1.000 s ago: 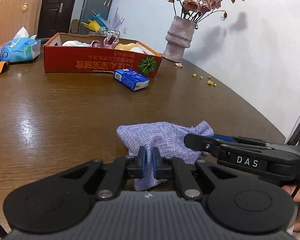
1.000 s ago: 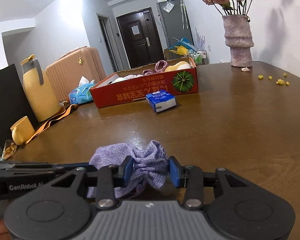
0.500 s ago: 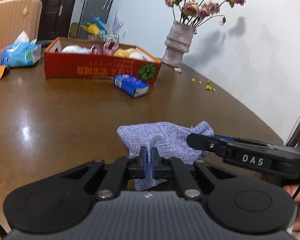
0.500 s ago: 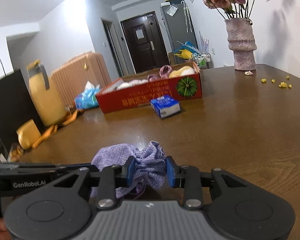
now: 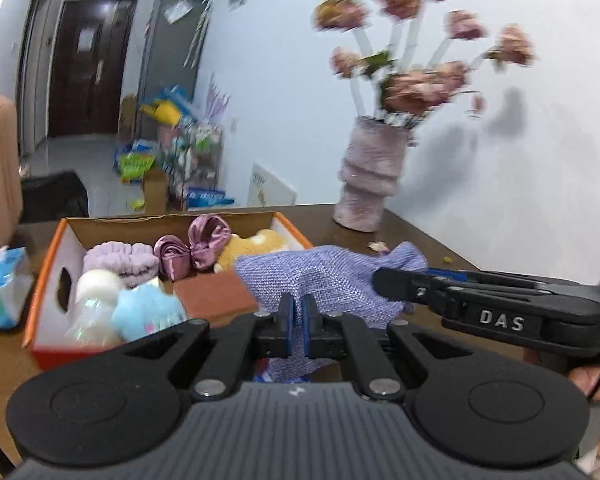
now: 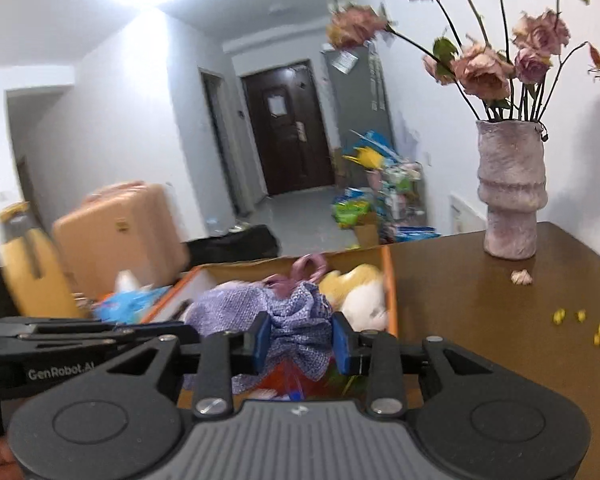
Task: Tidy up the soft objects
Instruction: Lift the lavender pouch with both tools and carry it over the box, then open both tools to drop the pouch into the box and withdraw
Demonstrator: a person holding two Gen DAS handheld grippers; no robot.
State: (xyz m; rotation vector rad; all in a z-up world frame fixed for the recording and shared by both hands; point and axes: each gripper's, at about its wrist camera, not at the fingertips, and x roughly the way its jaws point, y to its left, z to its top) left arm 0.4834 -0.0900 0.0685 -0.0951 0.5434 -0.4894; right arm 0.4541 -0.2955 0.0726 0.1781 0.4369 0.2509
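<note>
A lilac woven cloth pouch (image 5: 332, 280) hangs in the air between both grippers, over the near right corner of a red cardboard box (image 5: 44, 276). My left gripper (image 5: 296, 326) is shut on the pouch's near edge. My right gripper (image 6: 300, 342) is shut on its bunched end (image 6: 296, 320). The box holds several soft things: a lilac scrunchie (image 5: 118, 260), a mauve satin bow (image 5: 198, 250), a yellow plush (image 5: 256, 246), a light blue fluffy toy (image 5: 148, 312), a white ball (image 5: 96, 284) and a brown sponge (image 5: 216, 296).
A pink vase (image 6: 510, 188) with dried roses stands on the brown table (image 6: 500, 320) to the right of the box. A blue tissue pack (image 5: 0, 288) lies left of the box. Yellow crumbs (image 6: 596, 328) lie on the right. A beige suitcase (image 6: 116, 232) stands behind.
Both grippers have lifted the pouch off the table and carried it forward to the box. The blue carton that was in front of the box is now hidden below the pouch.
</note>
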